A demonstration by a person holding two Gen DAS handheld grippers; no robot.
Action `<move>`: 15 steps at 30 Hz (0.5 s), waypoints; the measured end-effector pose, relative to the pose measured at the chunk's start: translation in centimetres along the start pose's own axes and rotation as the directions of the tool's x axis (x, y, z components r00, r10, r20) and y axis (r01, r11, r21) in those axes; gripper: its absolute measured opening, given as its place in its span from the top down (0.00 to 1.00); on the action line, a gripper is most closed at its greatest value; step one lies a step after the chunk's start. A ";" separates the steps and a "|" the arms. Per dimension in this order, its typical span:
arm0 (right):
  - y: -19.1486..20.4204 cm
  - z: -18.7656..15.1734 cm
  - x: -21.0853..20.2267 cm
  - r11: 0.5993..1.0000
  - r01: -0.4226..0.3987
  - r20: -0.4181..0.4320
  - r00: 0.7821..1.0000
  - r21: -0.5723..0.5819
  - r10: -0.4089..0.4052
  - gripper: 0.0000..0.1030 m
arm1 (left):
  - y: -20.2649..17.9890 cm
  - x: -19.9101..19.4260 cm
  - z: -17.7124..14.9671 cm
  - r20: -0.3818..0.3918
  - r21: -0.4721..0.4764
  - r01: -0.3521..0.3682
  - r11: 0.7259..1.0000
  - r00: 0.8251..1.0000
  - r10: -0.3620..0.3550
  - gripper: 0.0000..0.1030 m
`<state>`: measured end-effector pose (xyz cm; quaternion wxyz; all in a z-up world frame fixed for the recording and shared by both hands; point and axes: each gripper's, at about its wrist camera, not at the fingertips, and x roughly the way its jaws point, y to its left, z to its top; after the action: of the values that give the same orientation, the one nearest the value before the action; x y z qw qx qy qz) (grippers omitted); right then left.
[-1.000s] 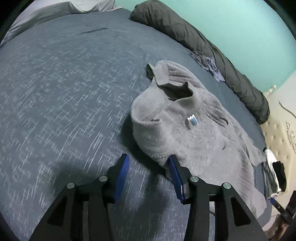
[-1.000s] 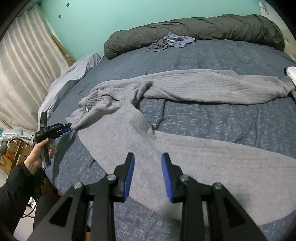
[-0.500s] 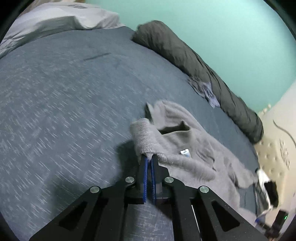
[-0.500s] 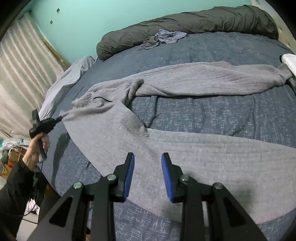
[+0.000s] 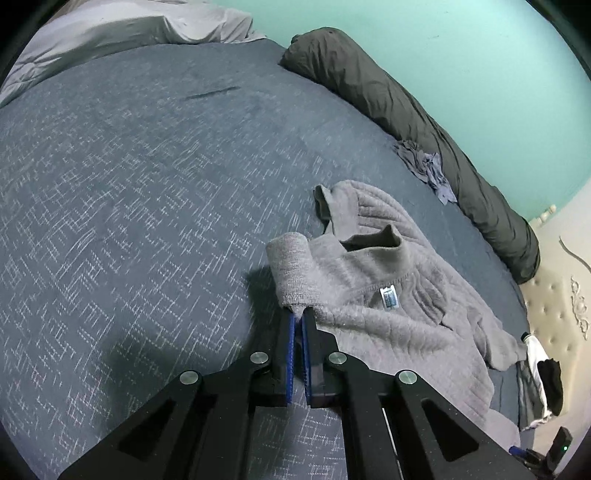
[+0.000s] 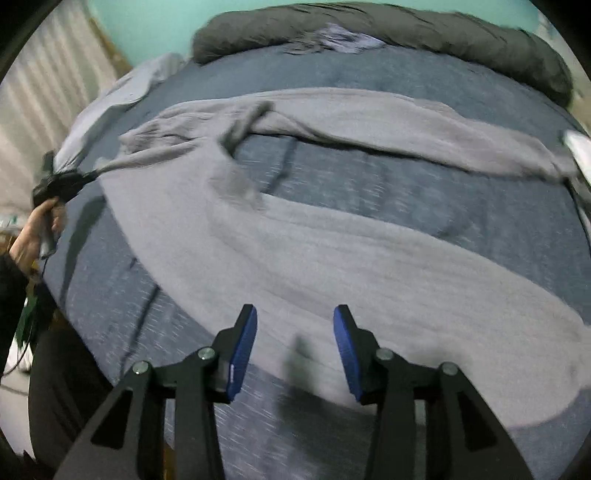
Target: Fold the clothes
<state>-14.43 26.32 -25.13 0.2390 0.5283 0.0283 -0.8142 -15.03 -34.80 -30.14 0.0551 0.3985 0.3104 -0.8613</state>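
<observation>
A grey knit sweater (image 5: pixel 388 295) lies spread on the dark blue bed (image 5: pixel 129 184). My left gripper (image 5: pixel 298 314) is shut on the ribbed edge of the sweater near its collar and holds that edge lifted. In the right wrist view the sweater (image 6: pixel 332 258) stretches across the bed, one long sleeve (image 6: pixel 406 122) lying farther back. My right gripper (image 6: pixel 294 325) is open just above the sweater's near hem and holds nothing. The left gripper (image 6: pixel 59 184) also shows at the far left, pulling the cloth taut.
A dark rolled duvet (image 5: pixel 406 110) lies along the teal wall, with a small blue-grey garment (image 5: pixel 424 166) beside it. A pale grey sheet (image 5: pixel 129 26) lies at the bed's far corner. A padded headboard (image 5: pixel 554 314) stands at the right.
My left gripper closed on the sweater's edge and lifted it, pulling the cloth taut. My right gripper moved down and closer to the near hem and opened wider.
</observation>
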 end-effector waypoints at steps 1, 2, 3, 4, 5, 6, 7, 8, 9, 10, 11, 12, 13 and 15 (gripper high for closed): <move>-1.5 -0.3 -0.5 0.999 0.009 0.002 1.000 0.037 -0.009 0.58 | 0.0 0.0 -0.1 -0.011 -0.008 0.011 1.000 1.000 -0.011 0.96; -2.7 -0.5 -1.0 0.998 0.021 0.006 1.000 0.066 -0.021 0.57 | 0.1 0.0 -0.4 -0.024 -0.021 0.023 1.000 0.999 -0.024 0.95; -4.2 -0.9 -1.6 0.994 0.042 0.008 0.999 0.101 -0.043 0.57 | 0.2 0.0 -0.6 -0.027 -0.031 0.027 0.999 0.999 -0.028 0.95; -5.6 -1.3 -2.2 0.989 0.064 0.010 0.998 0.135 -0.066 0.56 | 0.2 -0.1 -0.9 -0.030 -0.040 0.031 0.999 0.999 -0.032 0.94; -7.1 -1.8 -2.8 0.982 0.086 0.010 0.996 0.170 -0.089 0.56 | 0.3 -0.1 -1.3 -0.036 -0.045 0.040 0.998 0.998 -0.041 0.90; -8.6 -2.2 -3.5 0.973 0.107 0.010 0.994 0.204 -0.111 0.55 | 0.3 0.0 -1.7 -0.046 -0.046 0.041 0.998 0.998 -0.043 0.82; -10.1 -2.9 -4.1 0.962 0.134 0.007 0.990 0.239 -0.139 0.54 | 0.3 0.1 -2.1 -0.060 -0.045 0.031 0.998 0.998 -0.034 0.75; -11.5 -3.6 -4.7 0.950 0.151 0.004 0.987 0.275 -0.159 0.52 | 0.3 0.2 -2.5 -0.065 -0.044 0.028 0.999 0.997 -0.031 0.69; -12.8 -4.2 -5.2 0.936 0.168 0.001 0.984 0.311 -0.177 0.52 | 0.3 0.2 -2.8 -0.068 -0.043 0.027 0.999 0.997 -0.029 0.66; -14.0 -5.0 -5.6 0.921 0.163 0.006 0.984 0.353 -0.177 0.51 | 0.3 0.2 -3.2 -0.071 -0.041 0.025 0.999 0.997 -0.028 0.64; -15.2 -5.8 -6.0 0.905 0.156 0.012 0.984 0.395 -0.175 0.50 | 0.2 0.2 -3.5 -0.070 -0.045 0.029 0.999 0.997 -0.032 0.58; -16.4 -6.6 -6.4 0.887 0.149 0.017 0.985 0.437 -0.174 0.50 | 0.2 0.2 -3.8 -0.068 -0.049 0.034 0.998 0.997 -0.038 0.53; -17.1 -7.1 -6.5 0.875 0.142 0.021 0.985 0.462 -0.171 0.50 | 0.1 0.3 -4.0 -0.067 -0.051 0.042 0.998 0.997 -0.046 0.52; -18.5 -8.2 -6.6 0.851 0.130 0.028 0.986 0.509 -0.167 0.50 | -0.1 0.5 -4.1 -0.063 -0.053 0.054 0.997 0.996 -0.057 0.51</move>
<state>-13.09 47.45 -26.73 0.0298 0.5393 -0.1536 -0.8274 -12.73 -32.22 -32.46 0.0312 0.4157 0.3451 -0.8409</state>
